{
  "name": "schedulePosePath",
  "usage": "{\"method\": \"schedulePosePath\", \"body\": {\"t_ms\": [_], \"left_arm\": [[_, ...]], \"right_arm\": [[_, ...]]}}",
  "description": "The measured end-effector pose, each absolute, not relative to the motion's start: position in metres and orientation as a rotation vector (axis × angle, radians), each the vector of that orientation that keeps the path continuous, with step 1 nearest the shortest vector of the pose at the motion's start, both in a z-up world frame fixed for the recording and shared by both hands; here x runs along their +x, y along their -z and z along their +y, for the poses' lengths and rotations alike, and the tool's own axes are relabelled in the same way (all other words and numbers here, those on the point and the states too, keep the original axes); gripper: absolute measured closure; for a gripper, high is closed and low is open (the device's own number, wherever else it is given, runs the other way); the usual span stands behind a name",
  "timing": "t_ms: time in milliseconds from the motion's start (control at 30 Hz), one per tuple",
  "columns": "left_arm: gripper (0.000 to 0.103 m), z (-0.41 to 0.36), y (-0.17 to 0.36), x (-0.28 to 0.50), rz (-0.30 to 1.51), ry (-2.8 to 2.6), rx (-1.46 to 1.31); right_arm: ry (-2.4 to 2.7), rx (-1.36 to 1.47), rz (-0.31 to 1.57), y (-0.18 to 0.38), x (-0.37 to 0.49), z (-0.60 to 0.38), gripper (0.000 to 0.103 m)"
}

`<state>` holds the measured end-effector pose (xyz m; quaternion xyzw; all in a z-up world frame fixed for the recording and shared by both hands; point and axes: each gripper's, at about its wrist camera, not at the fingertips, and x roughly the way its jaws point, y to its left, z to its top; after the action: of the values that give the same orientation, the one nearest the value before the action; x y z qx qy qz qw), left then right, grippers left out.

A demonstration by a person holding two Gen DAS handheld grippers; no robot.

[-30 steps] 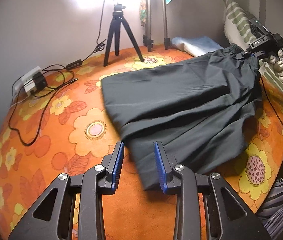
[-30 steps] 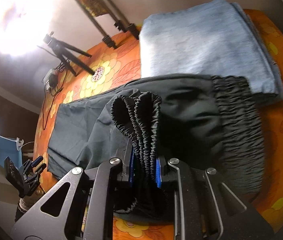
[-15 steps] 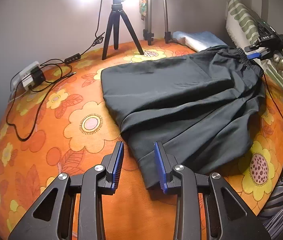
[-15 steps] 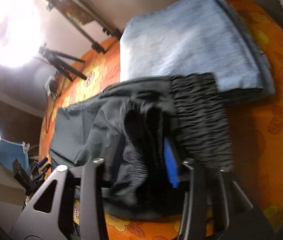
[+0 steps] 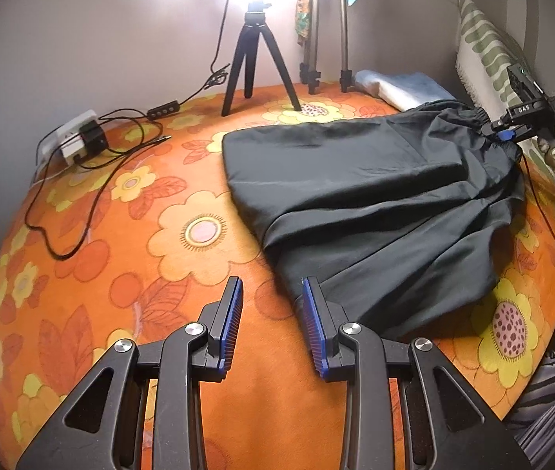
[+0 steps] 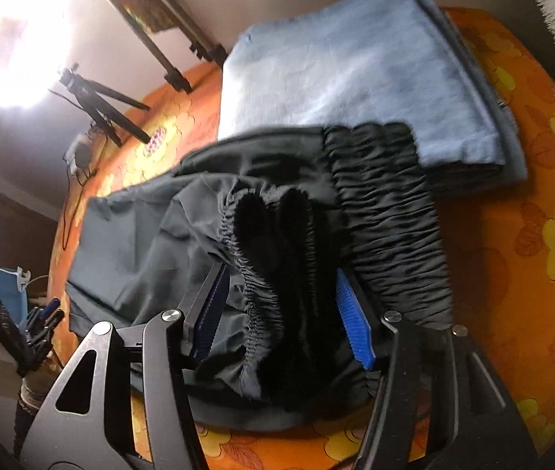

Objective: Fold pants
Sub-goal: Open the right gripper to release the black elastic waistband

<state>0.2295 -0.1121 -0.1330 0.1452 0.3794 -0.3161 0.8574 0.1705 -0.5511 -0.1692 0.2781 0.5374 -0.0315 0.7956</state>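
Dark grey pants lie spread on the orange flowered bedspread, folded over lengthwise, legs towards me in the left wrist view. My left gripper is open just above the bedspread with nothing between its fingers; the hem corner lies right beside its right finger. At the far end, my right gripper has its jaws opening around the bunched elastic waistband, which stands loose between the blue pads. From the left wrist view, that right gripper sits at the waistband end.
A folded light-blue cloth lies just beyond the waistband. A black tripod, light-stand legs, and a power strip with cables stand at the back and left. A striped pillow lines the right side.
The right gripper's jaws have spread apart and let go of the pinched waistband, sinking a little with it. The left gripper has stayed put.
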Motion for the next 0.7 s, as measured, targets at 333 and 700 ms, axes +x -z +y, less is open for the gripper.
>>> {"method": "schedulePosePath", "body": {"t_ms": [333, 700], "left_arm": [[0.073, -0.114, 0.137, 0.232, 0.798, 0.663, 0.316], [0.073, -0.117, 0.146, 0.226, 0.808, 0.731, 0.313]], "right_arm": [[0.099, 0.424, 1.129, 0.15, 0.168, -0.522, 0.087], [0.214, 0.2, 1.172, 0.126, 0.177, -0.513, 0.07]]}}
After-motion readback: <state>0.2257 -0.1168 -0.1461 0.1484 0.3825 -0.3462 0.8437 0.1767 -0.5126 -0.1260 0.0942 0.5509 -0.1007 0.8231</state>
